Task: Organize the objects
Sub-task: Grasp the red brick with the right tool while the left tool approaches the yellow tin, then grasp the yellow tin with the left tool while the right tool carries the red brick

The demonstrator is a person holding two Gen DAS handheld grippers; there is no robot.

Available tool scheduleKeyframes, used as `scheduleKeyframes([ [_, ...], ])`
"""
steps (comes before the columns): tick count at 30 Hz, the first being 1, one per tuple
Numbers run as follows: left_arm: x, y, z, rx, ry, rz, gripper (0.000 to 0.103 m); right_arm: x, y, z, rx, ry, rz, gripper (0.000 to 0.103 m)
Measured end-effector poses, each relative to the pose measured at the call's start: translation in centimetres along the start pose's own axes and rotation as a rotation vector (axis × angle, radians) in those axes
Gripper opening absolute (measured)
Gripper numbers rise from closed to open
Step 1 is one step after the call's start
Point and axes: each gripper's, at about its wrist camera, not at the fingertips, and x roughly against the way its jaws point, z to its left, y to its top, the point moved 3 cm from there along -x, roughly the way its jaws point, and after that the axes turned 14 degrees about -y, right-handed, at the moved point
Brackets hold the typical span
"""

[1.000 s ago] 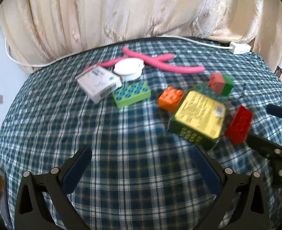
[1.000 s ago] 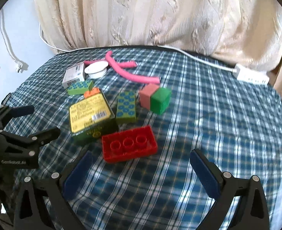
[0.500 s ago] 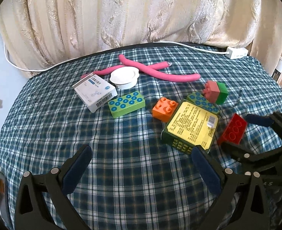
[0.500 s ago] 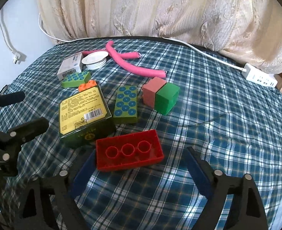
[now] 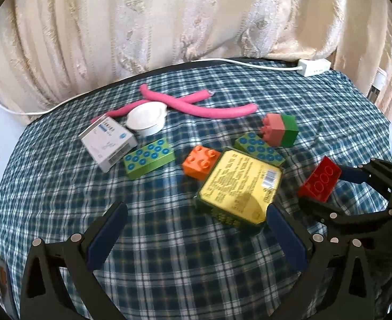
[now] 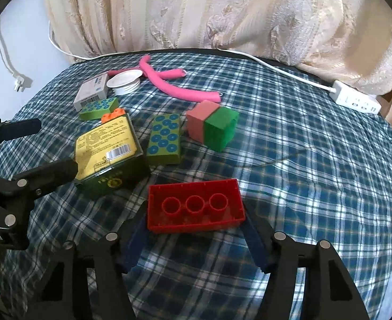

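The right gripper (image 6: 196,236) has its fingers set on either end of the red brick (image 6: 194,209), which lies hollow side up at six o'clock in the right wrist view; the pads look to be touching its short ends, yet whether they are pinching firmly I cannot tell; from the left wrist view the same brick (image 5: 320,182) sits between those two dark fingers at about three o'clock. The left gripper (image 5: 196,233) hovers with fingers spread wide and nothing between them, its right finger close over the near corner of the yellow-topped green tin (image 5: 238,189).

By my judgement the sorting has scarcely begun; everything lies scattered on the checked cloth (image 6: 316,160). Around the tin: an orange brick (image 5: 201,161) at eleven o'clock, touching or nearly so; a green dotted brick (image 5: 258,150) at one o'clock; a pink-and-green block (image 5: 280,130) beyond it. A second green dotted brick (image 5: 149,157), a white box (image 5: 108,141), a white lid (image 5: 146,117) and pink foam rods (image 5: 196,105) lie further toward ten and twelve o'clock. No bin or grouped pile is visible, so nearly all remains.
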Motion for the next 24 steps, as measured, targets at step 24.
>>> scheduleKeyframes([
  [24,-5.1,1.2,-1.3,-0.006,-0.086,0.090,0.101,0.4,-1.0,-2.5,-0.082,0.046,-0.008,0.068],
])
